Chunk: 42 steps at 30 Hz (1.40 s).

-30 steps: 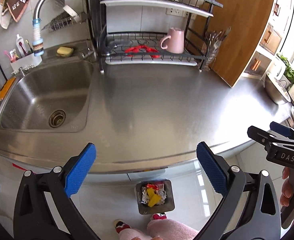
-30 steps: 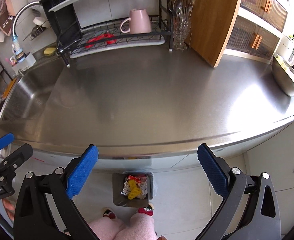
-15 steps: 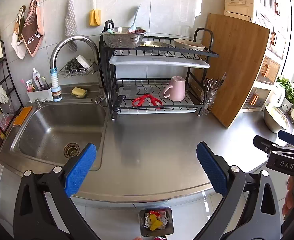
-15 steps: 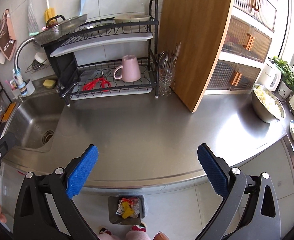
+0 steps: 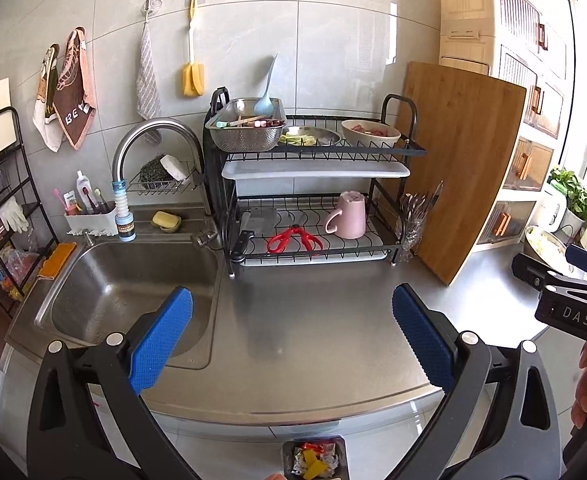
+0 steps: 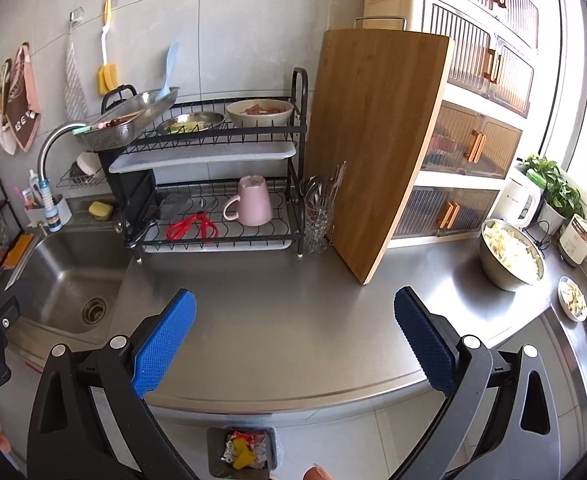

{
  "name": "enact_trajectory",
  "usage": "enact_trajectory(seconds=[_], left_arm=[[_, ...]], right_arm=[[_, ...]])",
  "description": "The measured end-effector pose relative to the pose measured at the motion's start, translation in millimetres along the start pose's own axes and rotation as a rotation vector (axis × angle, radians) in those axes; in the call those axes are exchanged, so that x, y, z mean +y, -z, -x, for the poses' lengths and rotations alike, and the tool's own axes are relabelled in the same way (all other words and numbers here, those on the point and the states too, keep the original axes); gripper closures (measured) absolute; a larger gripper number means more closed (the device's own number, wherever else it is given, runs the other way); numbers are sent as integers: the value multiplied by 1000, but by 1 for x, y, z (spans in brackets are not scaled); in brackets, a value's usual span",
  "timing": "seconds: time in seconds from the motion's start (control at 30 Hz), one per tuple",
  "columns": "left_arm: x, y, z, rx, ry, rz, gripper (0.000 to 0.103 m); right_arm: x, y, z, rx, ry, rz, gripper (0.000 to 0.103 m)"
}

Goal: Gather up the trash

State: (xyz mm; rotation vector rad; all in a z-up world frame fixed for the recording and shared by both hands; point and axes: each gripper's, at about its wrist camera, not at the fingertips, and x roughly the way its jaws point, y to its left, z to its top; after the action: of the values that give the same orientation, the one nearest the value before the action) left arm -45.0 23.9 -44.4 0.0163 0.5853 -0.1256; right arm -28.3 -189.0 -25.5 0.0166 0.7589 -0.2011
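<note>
A small grey trash bin (image 5: 314,457) stands on the floor below the counter edge, holding crumpled wrappers in yellow, red and white; it also shows in the right wrist view (image 6: 241,453). My left gripper (image 5: 291,336) is open and empty, held above the steel counter (image 5: 313,320). My right gripper (image 6: 293,338) is open and empty too, above the same counter (image 6: 293,292). The right gripper shows at the right edge of the left wrist view (image 5: 569,296). I see no loose trash on the counter.
A sink (image 5: 129,284) lies at the left. A black dish rack (image 5: 313,200) with pink mug (image 5: 347,216) and red scissors (image 5: 293,238) stands at the back. A wooden cutting board (image 6: 373,140) leans beside it. A steel bowl of food (image 6: 511,258) sits at right.
Both grippers have tilted upward and pulled back: the wall and rack now fill the views and the bin has slid to the bottom edge. Both stay open and empty.
</note>
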Motion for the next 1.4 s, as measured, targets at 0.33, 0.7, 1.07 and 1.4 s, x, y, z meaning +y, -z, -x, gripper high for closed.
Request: enact_trajectory(seconds=[0.33, 0.7, 1.07, 1.4], left_arm=[[-10, -7, 11, -35, -18, -9, 8], [-10, -9, 17, -61, -7, 3, 8], [-11, -10, 16, -58, -9, -2, 8], [-9, -10, 16, -60, -11, -1, 8]], right_arm=[[-10, -5, 7, -17, -22, -31, 3], [-11, -7, 11, -26, -32, -32, 3], [-11, -8, 9, -22, -41, -38, 3], [-10, -10, 7, -17, -48, -39, 3]])
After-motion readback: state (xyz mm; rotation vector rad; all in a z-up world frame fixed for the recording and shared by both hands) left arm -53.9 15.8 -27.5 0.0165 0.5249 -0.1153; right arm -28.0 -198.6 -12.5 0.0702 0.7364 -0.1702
